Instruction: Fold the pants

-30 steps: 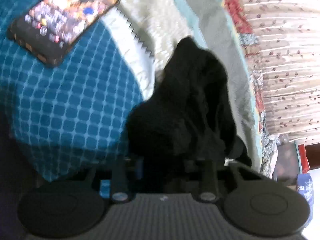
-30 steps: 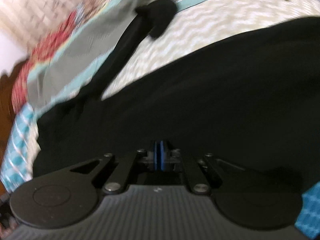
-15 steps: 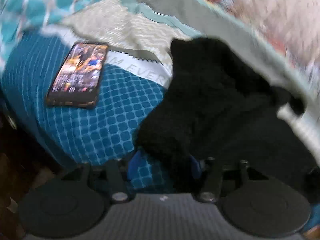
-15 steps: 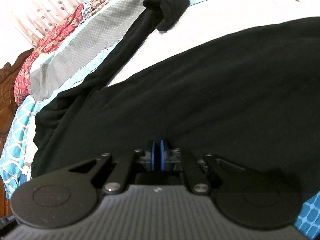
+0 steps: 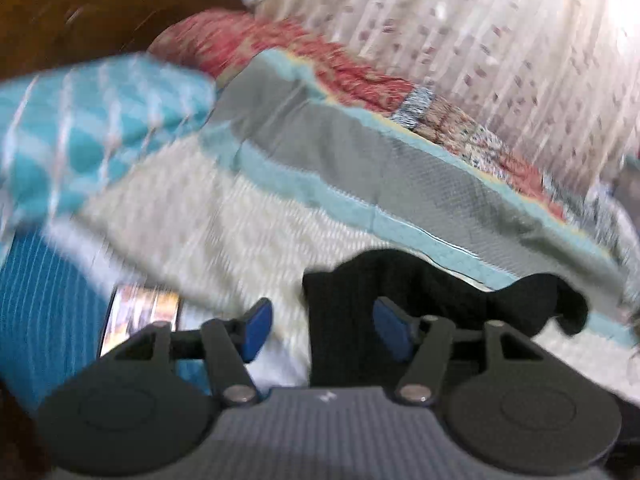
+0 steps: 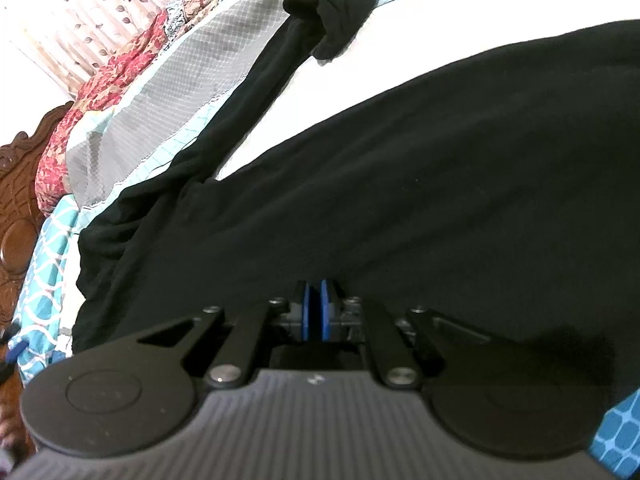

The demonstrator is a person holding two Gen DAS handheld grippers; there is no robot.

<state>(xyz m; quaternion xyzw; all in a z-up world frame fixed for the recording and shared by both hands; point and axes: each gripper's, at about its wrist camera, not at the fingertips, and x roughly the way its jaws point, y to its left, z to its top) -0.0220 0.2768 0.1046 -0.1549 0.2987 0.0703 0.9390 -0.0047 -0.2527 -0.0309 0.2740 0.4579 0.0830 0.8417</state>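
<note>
- Standing apart: the left gripper [image 5: 320, 326], whose jaws have just been opening; the blue pads [image 5: 256, 330] press on nothing, though black cloth shows in the gap between them, seemingly lower down on the bed.
- Resting together: the right gripper [image 6: 315, 312], blue pads closed with only a thin slit showing; whether any cloth is pinched in that slit cannot be told, and the tips sit low against the broad black fabric.
- Black pants [image 6: 400, 200]: spread over the bed, one wide dark panel filling the near and right part of the right wrist view, with soft creases at its left end.
- Pant leg [image 6: 256, 92]: a narrow strip running away to the far side, ending in a bunched, rolled cuff [image 6: 336, 12] that lies on the grey band of the cover.
- Same cuff end in the left wrist view [image 5: 552, 300]: crumpled, at the right, near the teal edging.
- Bed cover [image 5: 340, 152]: pale zigzag centre, teal and grey borders, a red patterned quilt beyond.
- Phone [image 5: 140, 312]: lit screen, near left, partly hidden; view blurred.
</note>
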